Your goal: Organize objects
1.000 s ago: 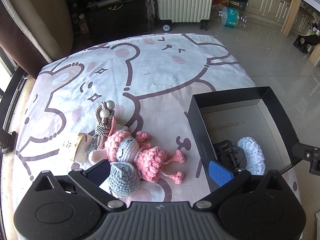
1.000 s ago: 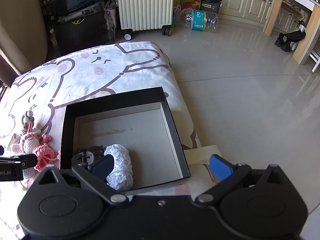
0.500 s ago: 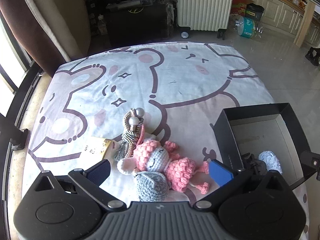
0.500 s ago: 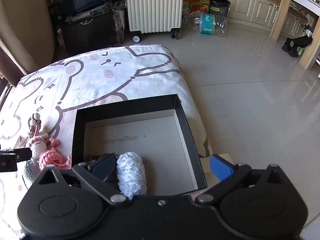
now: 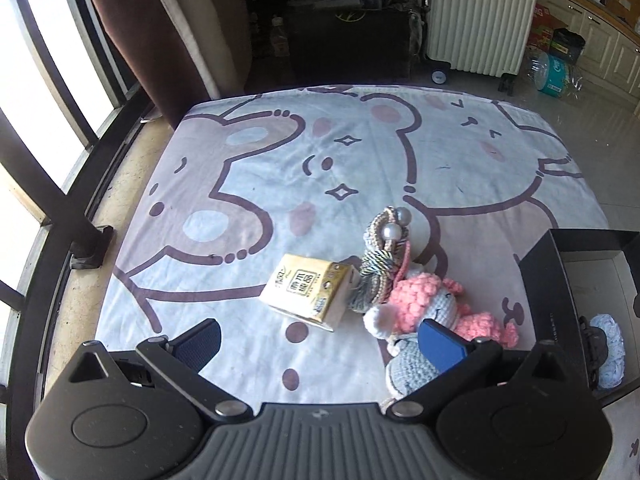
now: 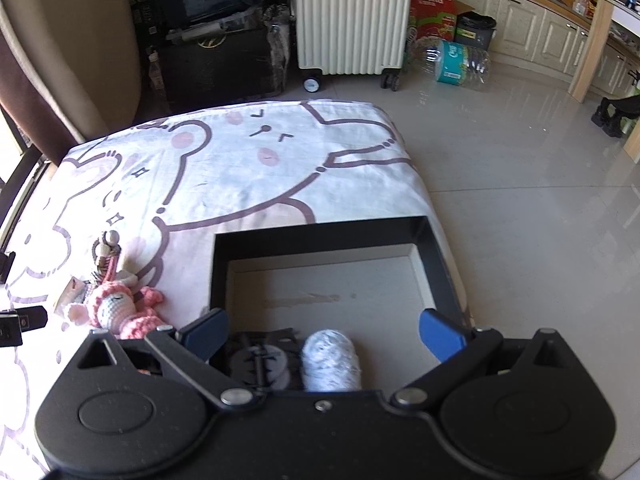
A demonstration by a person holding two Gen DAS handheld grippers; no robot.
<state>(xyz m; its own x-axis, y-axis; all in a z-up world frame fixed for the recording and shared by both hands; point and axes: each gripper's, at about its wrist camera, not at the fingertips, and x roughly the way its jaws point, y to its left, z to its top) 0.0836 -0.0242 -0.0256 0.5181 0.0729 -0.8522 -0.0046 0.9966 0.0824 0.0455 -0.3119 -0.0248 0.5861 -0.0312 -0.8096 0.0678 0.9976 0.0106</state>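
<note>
Through the left wrist camera, I am holding my left gripper (image 5: 318, 338) with its jaws spread wide and nothing between them, hovering above the bedsheet (image 5: 280, 168). The tissue pack (image 5: 308, 290) is lying just beyond the gap, and everything else is sitting to the right of it: the tassel charm (image 5: 380, 256) touching its right end, then the pink doll (image 5: 436, 308), then the grey knitted piece (image 5: 412, 364) partly under my right finger. I am judging the pack to be the next pick, so I should be centring the jaws over its short sides and coming down square, keeping the right finger off the tassel so it is not dragged along.

Through the right wrist camera, I am keeping my right gripper (image 6: 322, 334) open and empty over the near edge of the black box (image 6: 320, 236). Inside it, a white knitted roll (image 6: 330, 364) is lying beside a dark item, possibly a hair clip (image 6: 260, 364); it is half hidden. The far part of the box floor is bare, so the pack should be going there.
</note>
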